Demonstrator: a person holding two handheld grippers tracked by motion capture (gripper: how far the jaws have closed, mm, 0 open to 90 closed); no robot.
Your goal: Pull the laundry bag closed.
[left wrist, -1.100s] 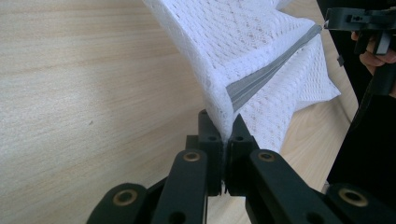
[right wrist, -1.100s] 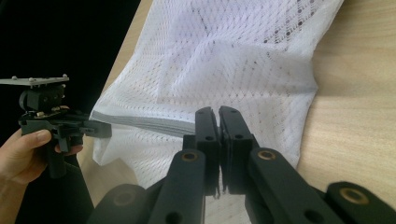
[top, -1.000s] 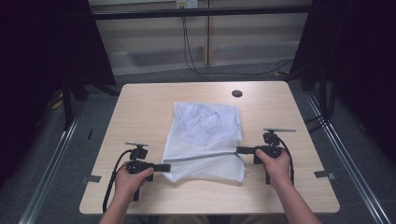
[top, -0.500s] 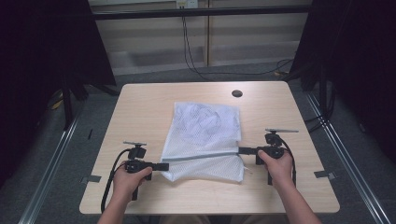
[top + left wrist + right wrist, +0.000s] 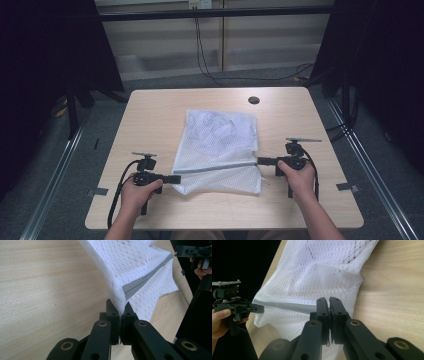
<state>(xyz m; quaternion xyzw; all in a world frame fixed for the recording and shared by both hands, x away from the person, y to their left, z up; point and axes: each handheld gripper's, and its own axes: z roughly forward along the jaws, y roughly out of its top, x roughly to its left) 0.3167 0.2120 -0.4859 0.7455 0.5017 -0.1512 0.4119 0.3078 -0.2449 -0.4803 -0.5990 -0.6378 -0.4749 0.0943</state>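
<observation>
A white mesh cloth point(image 5: 220, 145) lies in the middle of the wooden table point(image 5: 150, 115). A grey band point(image 5: 217, 167) runs across its near part, pulled taut and lifted between the two grippers. My left gripper point(image 5: 177, 178) is shut on the band's left end, and my right gripper point(image 5: 259, 161) is shut on its right end. In the left gripper view the jaws point(image 5: 119, 307) pinch the mesh cloth point(image 5: 130, 262) where the grey band point(image 5: 142, 281) ends. In the right gripper view the jaws point(image 5: 329, 302) are closed on the mesh cloth point(image 5: 319, 270) at the band point(image 5: 284, 306).
A small dark round hole point(image 5: 254, 100) sits near the table's far edge. Bare wood surrounds the cloth on all sides. Dark curtains stand left and right of the table, and cables point(image 5: 200, 50) run over the floor behind it.
</observation>
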